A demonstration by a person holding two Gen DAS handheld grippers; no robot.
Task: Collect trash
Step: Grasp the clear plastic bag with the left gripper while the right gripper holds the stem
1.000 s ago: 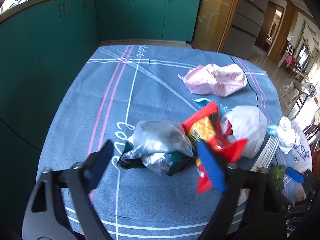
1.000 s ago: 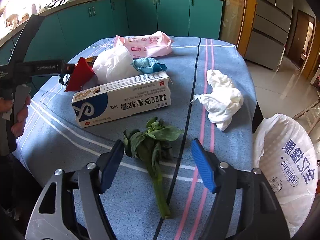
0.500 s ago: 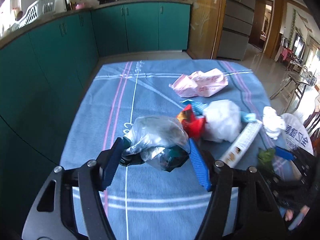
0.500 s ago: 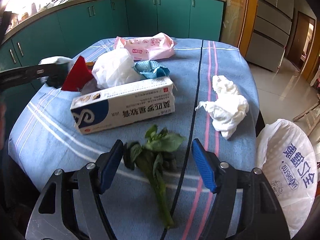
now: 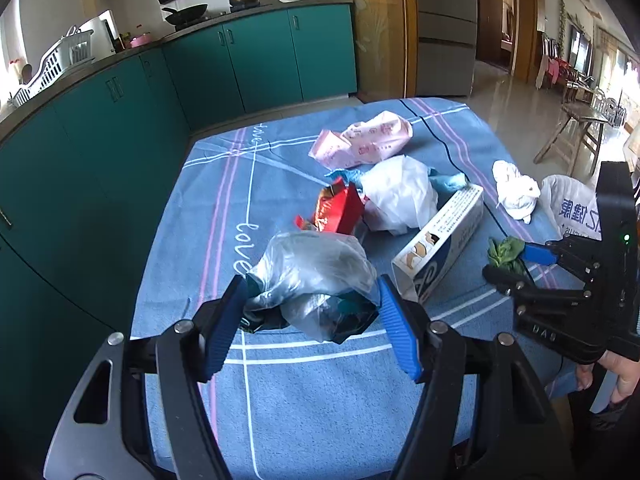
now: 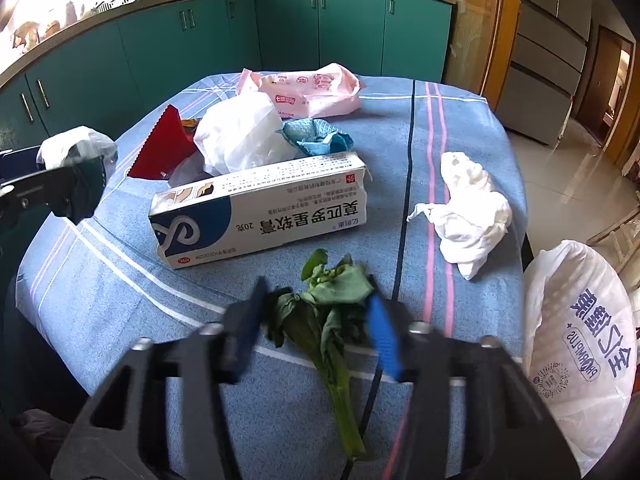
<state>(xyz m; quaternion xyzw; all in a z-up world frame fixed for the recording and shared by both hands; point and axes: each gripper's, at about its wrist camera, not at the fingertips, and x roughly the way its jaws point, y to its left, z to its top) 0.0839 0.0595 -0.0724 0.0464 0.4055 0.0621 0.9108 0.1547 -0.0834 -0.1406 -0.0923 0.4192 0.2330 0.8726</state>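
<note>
Trash strewn over a blue striped tablecloth [image 6: 460, 128]: crumpled clear plastic bag [image 5: 316, 276] clamped between the pads of the left gripper [image 5: 312, 320], raised just off the cloth at the near left. Wilted green vegetable [image 6: 328, 312] lying between the just-closing jaws of the right gripper [image 6: 316, 320], pads blurred, contact impossible to tell. Beyond, a white medicine box [image 6: 260, 216], red wrapper [image 6: 160, 148], white bag [image 6: 240, 136], pink packet [image 6: 308, 88]. Crumpled tissue [image 6: 468, 208] at right; white sack [image 6: 580, 344] beside the table edge.
</note>
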